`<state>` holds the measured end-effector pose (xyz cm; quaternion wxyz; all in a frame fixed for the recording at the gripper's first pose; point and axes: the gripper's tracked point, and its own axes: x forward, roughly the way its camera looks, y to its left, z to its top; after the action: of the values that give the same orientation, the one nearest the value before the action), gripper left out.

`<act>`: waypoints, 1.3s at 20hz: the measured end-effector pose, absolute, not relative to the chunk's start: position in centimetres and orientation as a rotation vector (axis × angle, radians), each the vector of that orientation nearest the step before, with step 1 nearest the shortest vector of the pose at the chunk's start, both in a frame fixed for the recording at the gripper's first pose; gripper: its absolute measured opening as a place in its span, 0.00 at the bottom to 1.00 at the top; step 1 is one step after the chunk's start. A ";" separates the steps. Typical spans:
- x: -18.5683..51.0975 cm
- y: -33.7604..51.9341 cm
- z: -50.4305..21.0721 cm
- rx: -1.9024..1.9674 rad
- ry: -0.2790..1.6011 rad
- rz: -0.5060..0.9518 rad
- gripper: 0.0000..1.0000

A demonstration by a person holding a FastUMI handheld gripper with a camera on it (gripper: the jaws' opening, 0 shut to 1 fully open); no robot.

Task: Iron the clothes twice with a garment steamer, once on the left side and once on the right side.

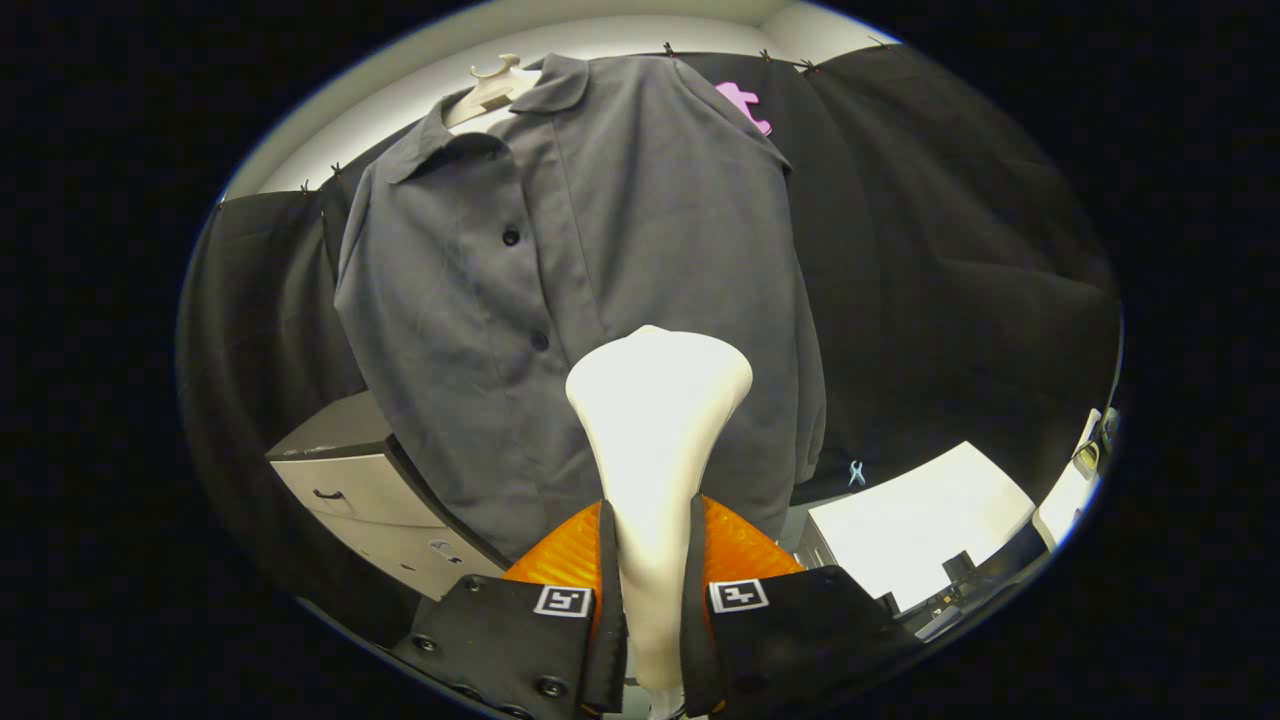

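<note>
At lower centre the gripper (650, 560) had both fingers clamped on the steamer (655, 420), whose head stood just before the hanging shirt (600, 260) beyond.

- A pale wooden hanger (492, 88) is carrying the grey button-up shirt (590, 300); the shirt is hanging open-collared in front of the black cloth wall.
- A grey drawer cabinet (370, 490) is standing low beside the shirt's hem, its top partly going under the fabric.
- A white tabletop (930, 520) is showing beyond the shirt's other side; small dark items are sitting at its near edge, too small to tell.
- The claw (650, 600) is gripping the white garment steamer (655, 420), both fingers pressing its handle, head pointing at the shirt.
</note>
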<state>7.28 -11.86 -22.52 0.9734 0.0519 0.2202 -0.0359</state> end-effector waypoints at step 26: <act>0.8 1.6 -3.0 0.068 0.082 -0.164 0.29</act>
<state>0.75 1.55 -2.99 0.9952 0.0340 0.0409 -0.0817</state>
